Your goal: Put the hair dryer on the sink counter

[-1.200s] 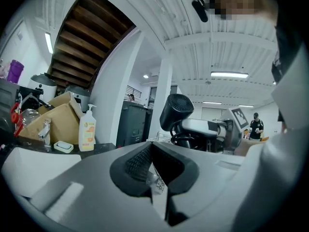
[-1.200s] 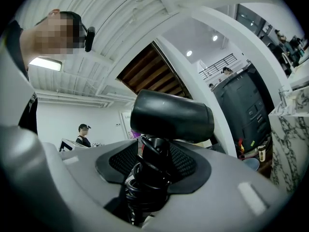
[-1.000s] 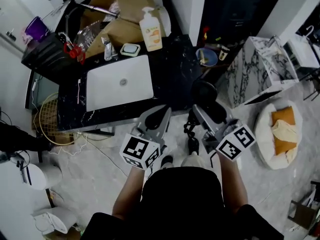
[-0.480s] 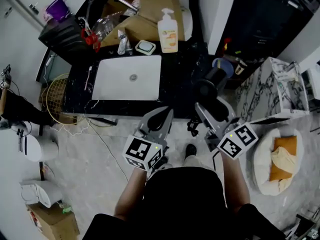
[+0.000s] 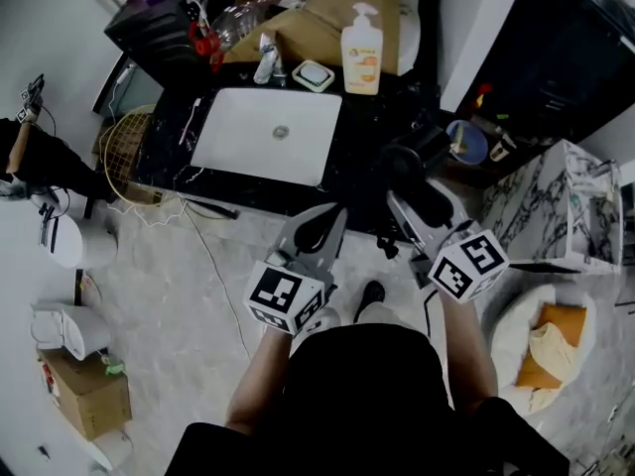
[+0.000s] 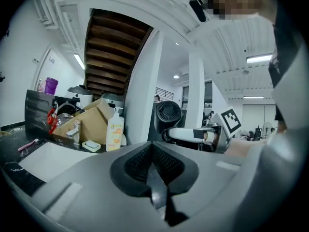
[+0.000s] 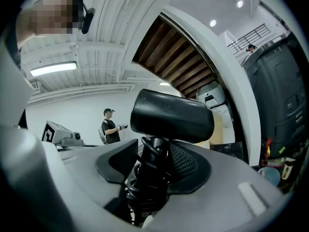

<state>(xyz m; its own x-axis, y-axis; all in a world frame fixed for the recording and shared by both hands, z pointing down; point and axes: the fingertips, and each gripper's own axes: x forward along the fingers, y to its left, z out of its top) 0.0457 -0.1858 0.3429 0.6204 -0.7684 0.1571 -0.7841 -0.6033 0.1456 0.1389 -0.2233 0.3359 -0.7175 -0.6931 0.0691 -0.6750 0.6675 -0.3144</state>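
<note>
Right gripper (image 7: 153, 170) is clamped hard on the dryer (image 7: 172, 114). The jaws pinch the handle right where the cord is coiled round it, and the barrel sits crosswise above them. That grip looks chosen so the weight hangs straight and the cord can't swing loose. Left gripper (image 6: 152, 164) is pinched together on nothing, parked just beside and out of the way. From the head view the dryer hovers over the right end of the counter (image 5: 359, 132), not set down yet as far as I can tell. The bare dark stretch there is the obvious landing spot. The counter is black, veined and glossy, so it may be slippery under a round barrel. The white basin (image 5: 263, 132) fills its left half. A tap (image 6: 75, 128), soap dish (image 5: 313, 74), pump bottle (image 5: 361, 53) and cardboard box (image 5: 327, 8) crowd the back edge. Beyond that there is a pale marble floor (image 5: 169, 266), a wire basket (image 5: 119, 147) at the counter's left end and a cushioned bed (image 5: 541, 350) to the right.
</note>
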